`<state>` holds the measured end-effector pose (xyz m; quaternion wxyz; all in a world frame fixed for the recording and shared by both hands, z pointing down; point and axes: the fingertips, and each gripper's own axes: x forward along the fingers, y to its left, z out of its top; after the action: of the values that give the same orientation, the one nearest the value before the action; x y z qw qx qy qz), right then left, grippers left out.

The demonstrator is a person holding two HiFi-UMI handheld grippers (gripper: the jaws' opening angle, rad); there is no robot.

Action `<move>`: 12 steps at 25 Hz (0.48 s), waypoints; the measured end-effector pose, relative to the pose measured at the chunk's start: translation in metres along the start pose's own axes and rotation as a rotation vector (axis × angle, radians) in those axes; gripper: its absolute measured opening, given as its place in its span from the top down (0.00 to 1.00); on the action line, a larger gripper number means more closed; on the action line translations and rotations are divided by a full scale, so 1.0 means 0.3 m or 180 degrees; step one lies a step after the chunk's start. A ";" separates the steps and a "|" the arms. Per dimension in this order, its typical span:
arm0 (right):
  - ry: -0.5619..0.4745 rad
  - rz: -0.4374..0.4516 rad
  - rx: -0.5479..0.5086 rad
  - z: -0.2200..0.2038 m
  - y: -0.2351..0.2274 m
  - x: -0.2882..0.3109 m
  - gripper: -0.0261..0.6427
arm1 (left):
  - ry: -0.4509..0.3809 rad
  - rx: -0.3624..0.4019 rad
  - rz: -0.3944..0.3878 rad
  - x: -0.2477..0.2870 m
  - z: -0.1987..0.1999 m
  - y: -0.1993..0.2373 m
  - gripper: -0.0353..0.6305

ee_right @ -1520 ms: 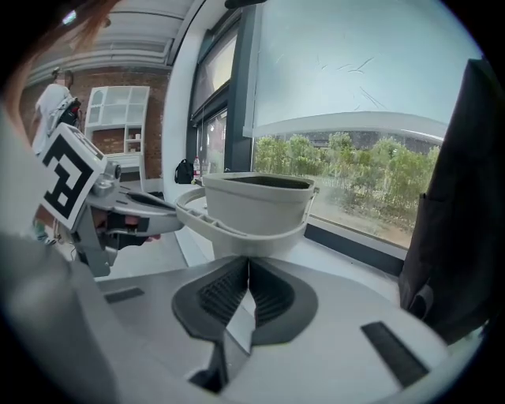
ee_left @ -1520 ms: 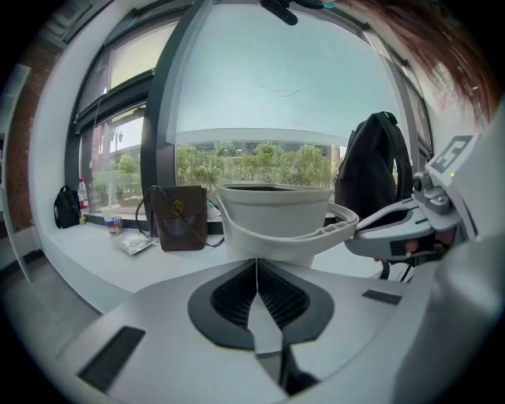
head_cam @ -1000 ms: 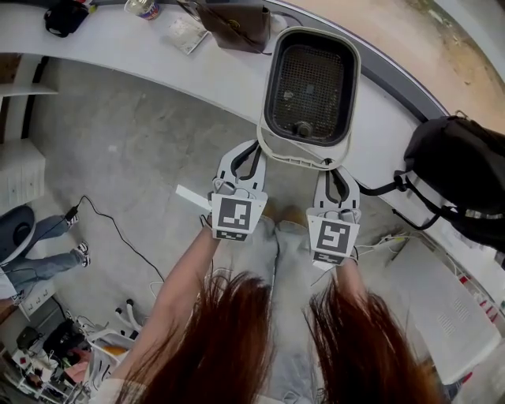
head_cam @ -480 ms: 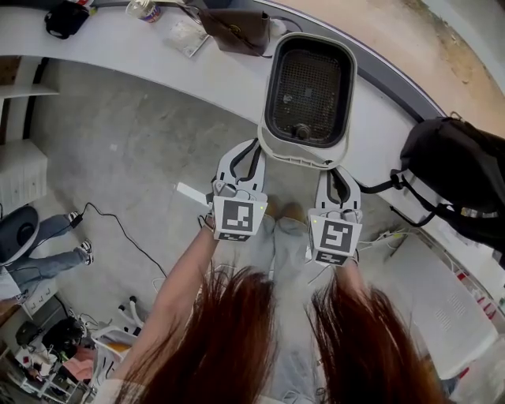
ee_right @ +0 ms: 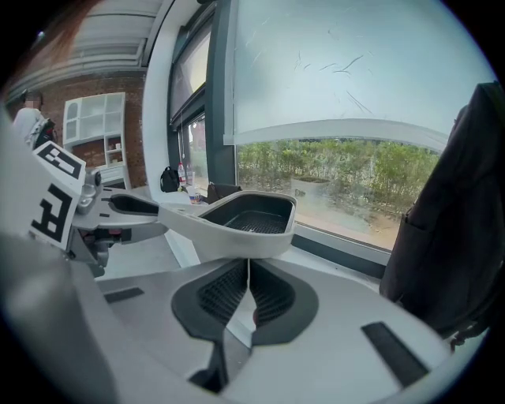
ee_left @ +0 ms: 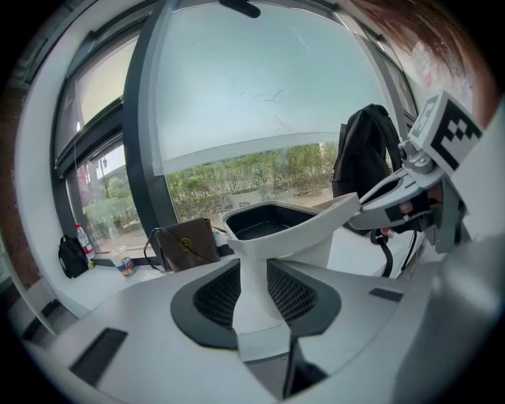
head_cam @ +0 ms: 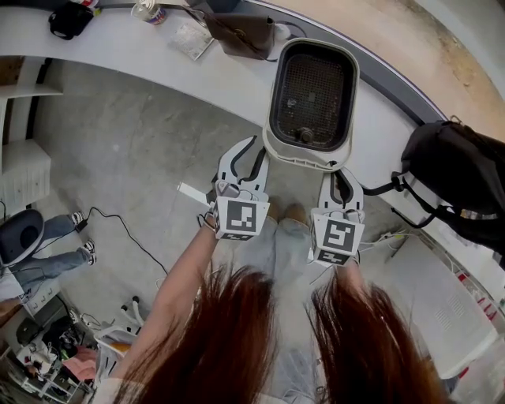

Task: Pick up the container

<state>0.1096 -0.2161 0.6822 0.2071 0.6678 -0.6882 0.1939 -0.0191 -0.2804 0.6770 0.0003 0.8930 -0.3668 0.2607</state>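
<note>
The container (head_cam: 312, 95) is a white tub with a dark mesh floor, at the near edge of the white counter (head_cam: 118, 47); I cannot tell whether it rests there. My left gripper (head_cam: 249, 151) is at its near rim on the left. Its jaws have just been opening, and in the left gripper view (ee_left: 252, 292) the container's (ee_left: 272, 221) white lip stands between the parted pads. My right gripper (head_cam: 340, 172) is shut on the rim's right side. The right gripper view (ee_right: 248, 284) shows its pads pinched on the thin edge below the tub (ee_right: 245, 217).
A black backpack (head_cam: 461, 181) lies on the counter to the right. A brown bag (head_cam: 241, 31), a cup (head_cam: 146, 9) and a black pouch (head_cam: 67, 17) sit farther back. Below is a concrete floor with a cable (head_cam: 118, 229) and someone's legs (head_cam: 39, 256) at left.
The left gripper's jaws have parted around the container's lip. The container and both grippers have shifted slightly to the right. The right grip is unchanged.
</note>
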 end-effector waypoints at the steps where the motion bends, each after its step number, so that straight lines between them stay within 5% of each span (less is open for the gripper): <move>1: 0.0002 0.0001 -0.0003 0.002 0.000 -0.001 0.92 | -0.0001 0.0052 0.0001 0.001 0.003 0.003 0.80; 12: -0.0060 -0.0061 0.0009 0.042 -0.012 0.001 0.92 | -0.0154 0.0772 -0.0011 0.006 0.062 0.002 0.73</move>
<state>0.1129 -0.2233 0.6716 0.2016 0.6764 -0.6834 0.1865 -0.0096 -0.2858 0.6616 -0.1161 0.8931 -0.3310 0.2815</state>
